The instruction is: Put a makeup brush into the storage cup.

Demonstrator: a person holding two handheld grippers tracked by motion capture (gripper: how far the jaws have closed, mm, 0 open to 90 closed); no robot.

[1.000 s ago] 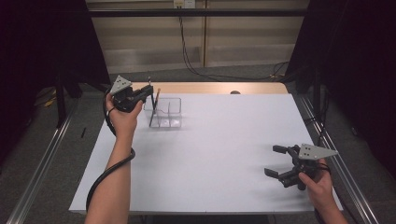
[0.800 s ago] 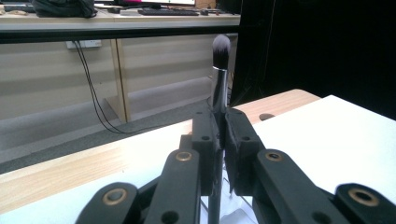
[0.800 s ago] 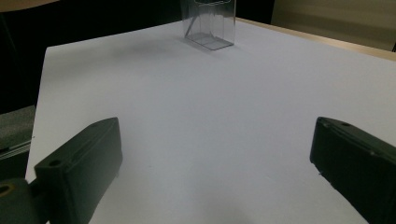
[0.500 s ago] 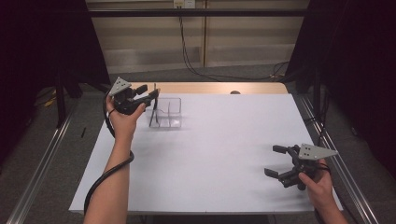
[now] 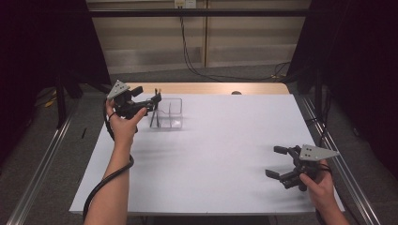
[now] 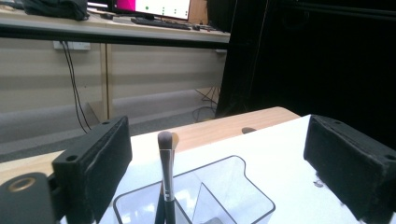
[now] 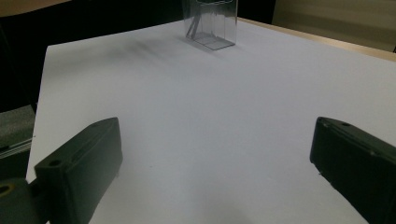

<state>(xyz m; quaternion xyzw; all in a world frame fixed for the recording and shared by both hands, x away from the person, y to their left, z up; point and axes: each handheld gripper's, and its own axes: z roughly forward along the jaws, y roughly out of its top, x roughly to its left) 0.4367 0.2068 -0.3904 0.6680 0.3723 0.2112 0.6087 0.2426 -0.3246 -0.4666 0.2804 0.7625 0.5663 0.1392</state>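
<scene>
The left gripper (image 5: 151, 100) hangs above the clear plastic organizer box (image 5: 169, 113), its two black, foam-faced jaws having just been opening; they now stand wide apart with nothing pressed between them. Between and just below those jaws stands the makeup brush (image 6: 165, 177): a thin dark handle, a shiny metal ferrule and a soft rounded tuft of pale bristles at the top, leaning slightly and free of both pads. The brush sits in the near left compartment of the box, whose walls are glossy, transparent and rounded at the corners, with a thin divider inside.

The right gripper (image 5: 278, 162) rests low over the matte white table (image 5: 225, 154), well apart from the box, which lies far ahead of its jaws across the smooth sheet. Its blocky black jaws are spread wide and hold nothing. A grey three-cornered plate tops each gripper.
</scene>
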